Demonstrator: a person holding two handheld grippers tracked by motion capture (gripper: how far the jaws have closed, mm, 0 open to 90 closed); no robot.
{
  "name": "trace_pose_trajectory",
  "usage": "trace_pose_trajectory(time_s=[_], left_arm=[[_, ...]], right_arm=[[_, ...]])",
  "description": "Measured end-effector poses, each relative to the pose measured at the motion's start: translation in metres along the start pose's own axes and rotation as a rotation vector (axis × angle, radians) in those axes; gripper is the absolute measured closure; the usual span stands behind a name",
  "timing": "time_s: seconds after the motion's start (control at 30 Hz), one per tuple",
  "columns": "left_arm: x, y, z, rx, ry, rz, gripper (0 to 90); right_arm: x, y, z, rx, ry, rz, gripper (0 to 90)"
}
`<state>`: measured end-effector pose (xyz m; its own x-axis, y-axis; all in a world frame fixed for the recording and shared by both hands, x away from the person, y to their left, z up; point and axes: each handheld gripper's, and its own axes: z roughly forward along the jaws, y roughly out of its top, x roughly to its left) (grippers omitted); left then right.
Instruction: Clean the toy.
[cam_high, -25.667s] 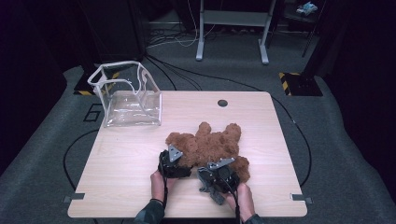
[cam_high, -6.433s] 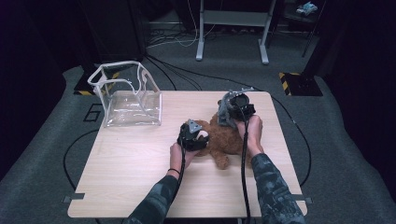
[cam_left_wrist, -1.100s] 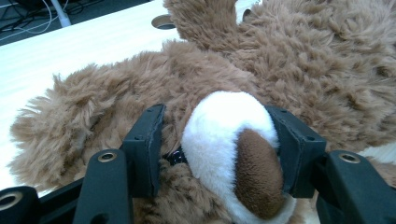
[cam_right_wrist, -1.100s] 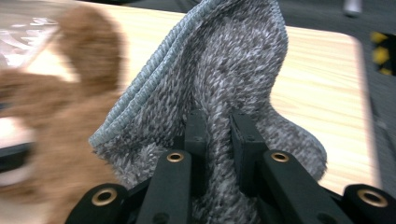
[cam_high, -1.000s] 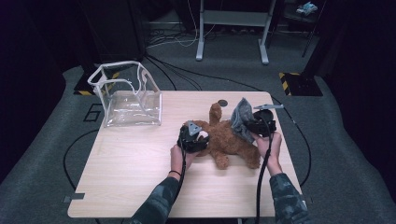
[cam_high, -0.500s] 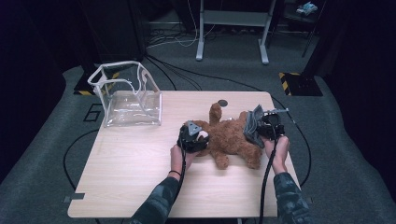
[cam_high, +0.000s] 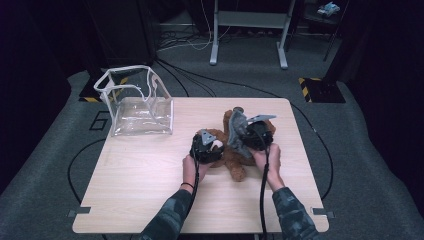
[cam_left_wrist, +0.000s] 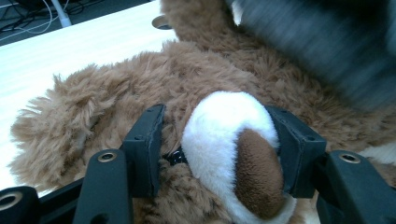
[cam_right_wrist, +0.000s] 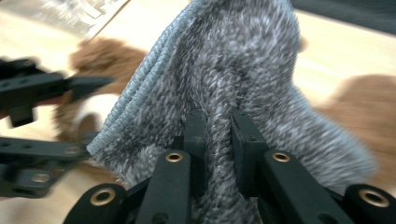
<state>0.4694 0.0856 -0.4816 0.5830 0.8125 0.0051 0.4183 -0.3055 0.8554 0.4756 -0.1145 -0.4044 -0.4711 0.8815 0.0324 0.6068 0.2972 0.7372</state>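
Table lit, surroundings dark; gripper views motion-blurred.

A pale wood-grain tabletop (cam_high: 150, 175) is seen on a grey carpeted floor (cam_high: 370, 165), with a small round dark grommet (cam_high: 238, 109) set in it near its 12 o'clock edge. A clear plastic bag with white trim (cam_high: 136, 105) is stood open on it toward 10 o'clock, well apart from a brown teddy bear (cam_high: 235, 157) that is laid just right of the centre. The half toward 6 o'clock is crossed by the person's forearms.
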Motion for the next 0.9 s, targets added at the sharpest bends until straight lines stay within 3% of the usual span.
trace_pose_trajectory(time_s=[0.1, 0.37, 0.4, 0.57, 0.6, 0.63, 0.7, 0.8, 0.9], left_arm=[[0.001, 0.000, 0.000, -0.001, -0.001, 0.000, 41.8], [0.000, 0.000, 0.000, -0.006, -0.005, -0.002, 41.8], [0.000, 0.000, 0.000, -0.006, -0.005, 0.000, 41.8], [0.000, 0.000, 0.000, -0.007, -0.004, -0.001, 41.8], [0.000, 0.000, 0.000, -0.007, -0.004, -0.001, 41.8], [0.000, -0.001, 0.000, -0.009, -0.005, -0.004, 41.8], [0.000, 0.000, 0.000, -0.010, -0.005, -0.006, 41.8], [0.000, 0.000, 0.000, -0.010, -0.003, -0.010, 41.8], [0.000, 0.000, 0.000, -0.005, -0.001, -0.008, 41.7]], right_arm=[[0.019, -0.005, 0.022, 0.038, 0.000, -0.055, 78.4], [0.011, -0.008, 0.018, 0.052, -0.047, -0.068, 79.8], [0.003, -0.011, 0.012, 0.046, -0.054, -0.038, 79.9], [-0.026, -0.019, -0.002, 0.028, -0.109, 0.022, 79.8], [-0.026, -0.019, -0.002, 0.028, -0.109, 0.022, 79.8], [-0.042, -0.025, -0.004, 0.032, -0.123, 0.050, 79.8], [-0.055, -0.033, -0.004, 0.051, -0.153, 0.072, 79.8], [-0.068, -0.046, 0.003, 0.096, -0.174, 0.105, 79.7], [-0.071, -0.050, 0.004, 0.097, -0.169, 0.121, 79.5]])
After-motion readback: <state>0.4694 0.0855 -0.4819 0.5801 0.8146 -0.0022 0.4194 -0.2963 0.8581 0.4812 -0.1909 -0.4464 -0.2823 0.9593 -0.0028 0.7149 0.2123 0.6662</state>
